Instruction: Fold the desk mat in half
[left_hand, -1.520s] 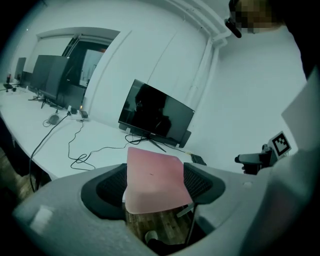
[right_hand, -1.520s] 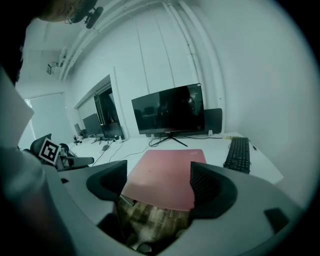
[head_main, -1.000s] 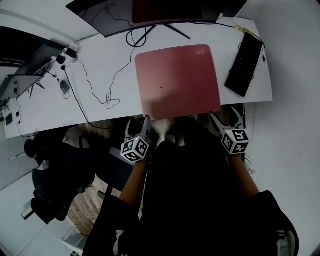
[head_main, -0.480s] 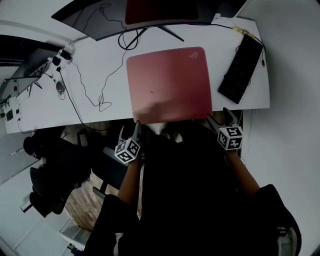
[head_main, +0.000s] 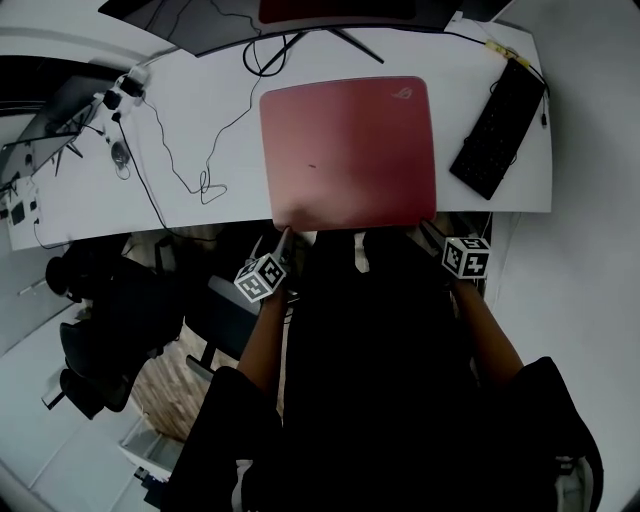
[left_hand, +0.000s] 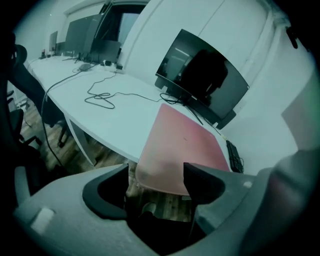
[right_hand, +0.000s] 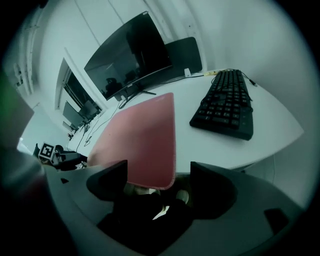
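The red desk mat (head_main: 348, 152) lies flat on the white desk (head_main: 190, 130), its near edge hanging slightly over the desk's front edge. My left gripper (head_main: 277, 245) is at the mat's near left corner. In the left gripper view that corner of the mat (left_hand: 165, 170) sits between the open jaws of the left gripper (left_hand: 156, 181). My right gripper (head_main: 432, 232) is at the near right corner. In the right gripper view the mat's corner (right_hand: 159, 172) lies between the spread jaws of the right gripper (right_hand: 159, 181). Neither gripper pinches the mat.
A black keyboard (head_main: 500, 128) lies slantwise to the right of the mat. A monitor on a stand (head_main: 300, 20) is behind it. Loose black cables (head_main: 200, 185) run across the desk's left part. A dark office chair (head_main: 95, 300) stands on the floor at the left.
Both grippers have edged up to the mat's near corners, which now lie between the jaws. The head view has shifted a little. The mat lies as before.
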